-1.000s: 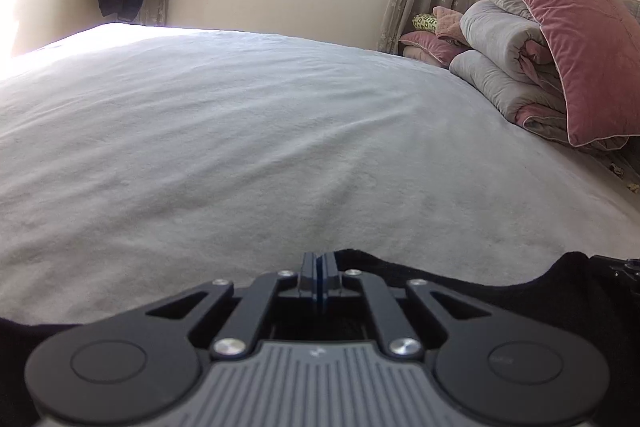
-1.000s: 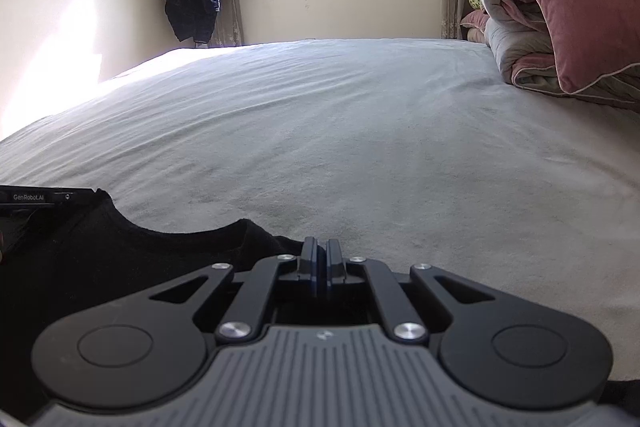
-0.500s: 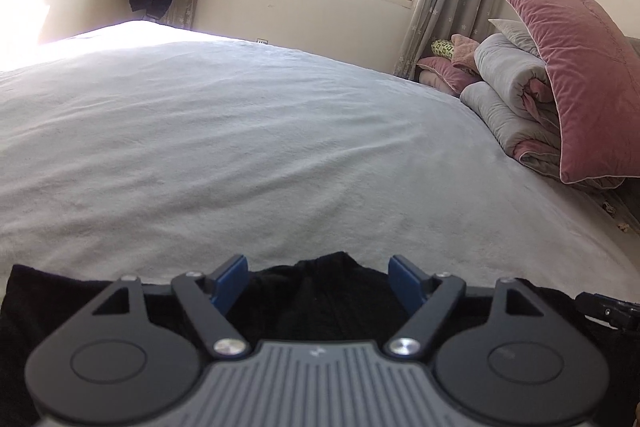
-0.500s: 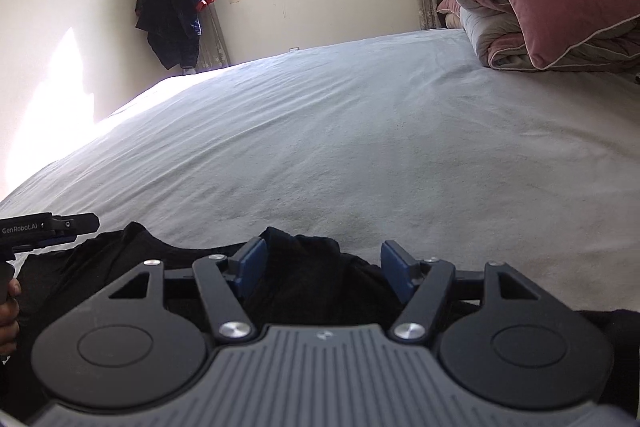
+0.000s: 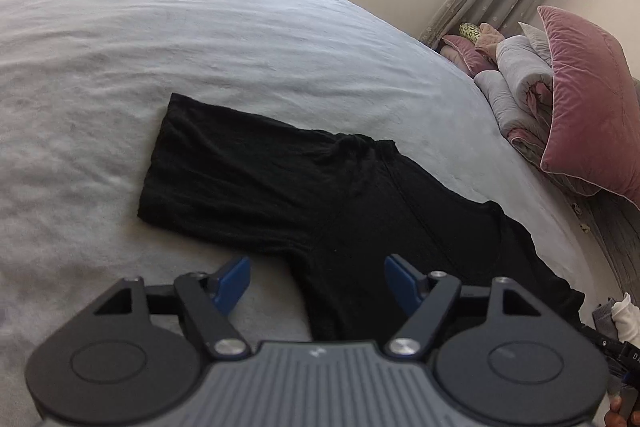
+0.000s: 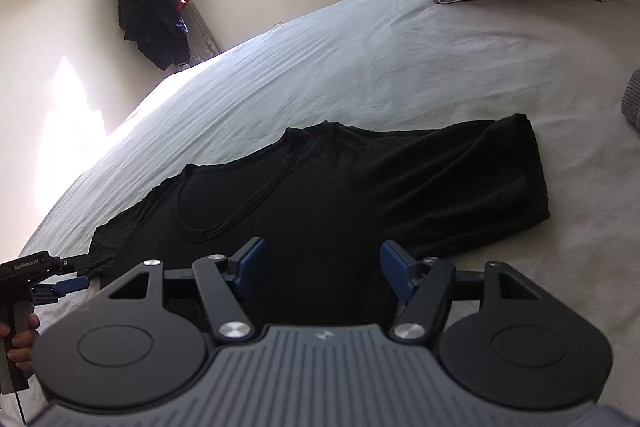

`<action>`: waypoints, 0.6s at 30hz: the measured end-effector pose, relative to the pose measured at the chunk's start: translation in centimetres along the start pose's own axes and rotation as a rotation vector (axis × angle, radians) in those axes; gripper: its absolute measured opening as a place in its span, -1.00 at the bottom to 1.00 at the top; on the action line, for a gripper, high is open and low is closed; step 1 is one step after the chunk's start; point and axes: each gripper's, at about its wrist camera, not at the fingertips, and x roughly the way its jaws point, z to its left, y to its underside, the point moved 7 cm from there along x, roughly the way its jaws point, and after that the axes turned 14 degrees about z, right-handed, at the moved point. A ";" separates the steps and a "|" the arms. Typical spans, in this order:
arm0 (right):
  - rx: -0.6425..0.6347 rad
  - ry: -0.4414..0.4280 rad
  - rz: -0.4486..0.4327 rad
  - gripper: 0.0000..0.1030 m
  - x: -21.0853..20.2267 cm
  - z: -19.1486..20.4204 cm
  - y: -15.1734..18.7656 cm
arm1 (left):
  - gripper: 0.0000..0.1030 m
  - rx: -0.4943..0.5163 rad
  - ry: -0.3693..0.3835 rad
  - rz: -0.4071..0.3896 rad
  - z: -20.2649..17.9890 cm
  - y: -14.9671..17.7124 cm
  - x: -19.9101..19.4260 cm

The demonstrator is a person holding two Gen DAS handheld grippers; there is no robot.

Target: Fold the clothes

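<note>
Black T-shirt [image 5: 320, 195] spread flat on the grey bed [image 5: 200, 39], neckline [image 6: 224, 203] facing up, both short sleeves laid out to the sides. Left tool [image 5: 316, 281] released, blue pads wide apart, hovering above the shirt's left sleeve and armpit with nothing between the jaws. Right tool [image 6: 322, 275] likewise released, pads spread, poised above the chest area near the right sleeve [image 6: 480, 179], gripping nothing. Left tool also seen at the edge of the right wrist view [image 6: 60, 277], close to the end of the other sleeve.

Likely handling: thin knit, very light, limp, no stiffness at all; bound to sag and drape from any pinch point, crease easily, and drag a little on the fuzzy sheet. Not fragile, not slippery. Best taken by pinching a small bunch of fabric at a seam or edge: sleeve hem, shoulder seam, or side hem, both layers caught together so the back panel follows. Flat-lying cloth hard to get a pad under, so pressing slightly into the soft mattress probably needed.

No containers in sight. Only a stack of rolled quilts [image 5: 520, 83] and a pink pillow [image 5: 588, 99] at the head of the bed, well apart from the shirt, and a dark jacket [image 6: 154, 15] hanging in the corner
</note>
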 end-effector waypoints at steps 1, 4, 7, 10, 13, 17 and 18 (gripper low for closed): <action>0.022 -0.006 0.000 0.31 -0.2 -0.5 0.4 | 0.19 -0.028 0.030 -0.004 0.6 0.2 -0.1; 0.115 -0.041 -0.001 0.30 -0.5 -2.1 1.3 | 0.13 -0.119 0.122 -0.020 1.8 0.4 -0.1; 0.199 -0.088 0.001 0.17 -0.1 -3.3 1.9 | -0.13 -0.203 0.174 -0.031 2.5 0.0 0.5; 0.241 -0.120 -0.020 0.13 0.7 -3.5 1.9 | -0.23 -0.239 0.191 -0.052 2.4 -0.1 1.2; 0.249 -0.122 -0.045 -0.09 1.7 -3.1 1.4 | -0.41 -0.232 0.175 -0.066 1.7 -0.3 1.8; 0.235 -0.025 -0.031 -0.96 2.5 -3.4 0.9 | -0.94 -0.264 0.148 -0.068 2.0 -0.6 2.3; 0.258 -0.018 -0.041 -0.96 2.3 -3.8 0.8 | -0.94 -0.262 0.127 -0.077 2.0 -0.8 2.2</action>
